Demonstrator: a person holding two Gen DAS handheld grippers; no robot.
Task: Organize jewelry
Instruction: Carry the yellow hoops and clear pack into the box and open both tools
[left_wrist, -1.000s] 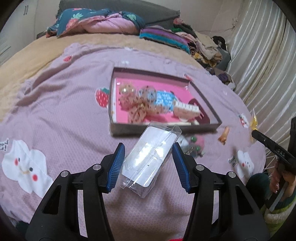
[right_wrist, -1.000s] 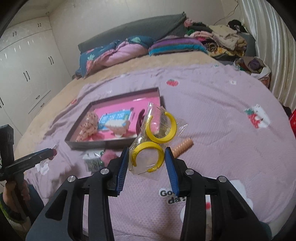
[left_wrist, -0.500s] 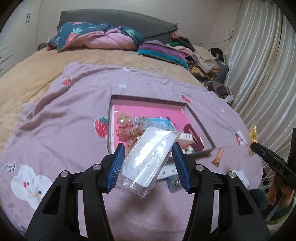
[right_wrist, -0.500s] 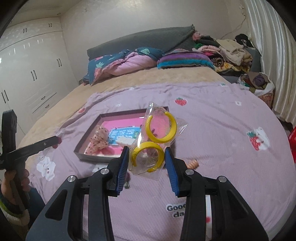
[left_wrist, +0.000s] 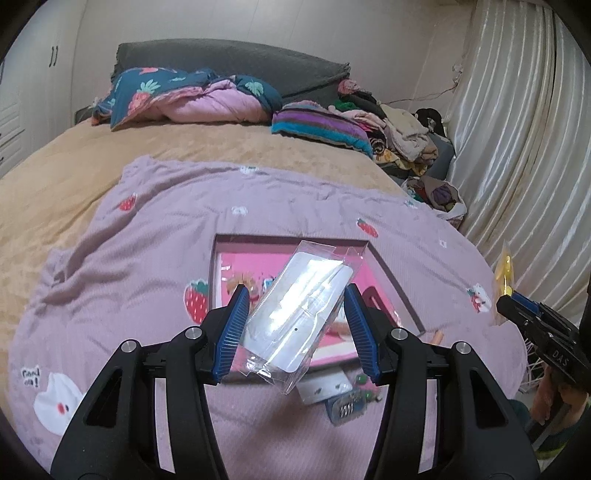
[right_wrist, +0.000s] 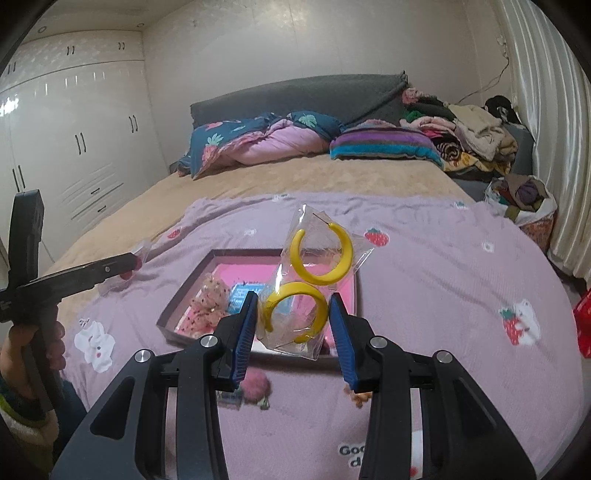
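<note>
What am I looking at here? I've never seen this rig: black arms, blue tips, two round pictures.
No robot: a person holds a hand-operated tool in each hand, and each carries a wide-angle camera looking along its two blue-padded fingers. The left wrist view shows the left tool gripping a clear plastic packet with a white card inside. The right wrist view shows the right tool gripping a clear bag of yellow hoop earrings. Below both lies a purple blanket on a bed, with a shallow pink-lined tray holding small jewelry items, and a few more pieces loose on the blanket in front of it.
</note>
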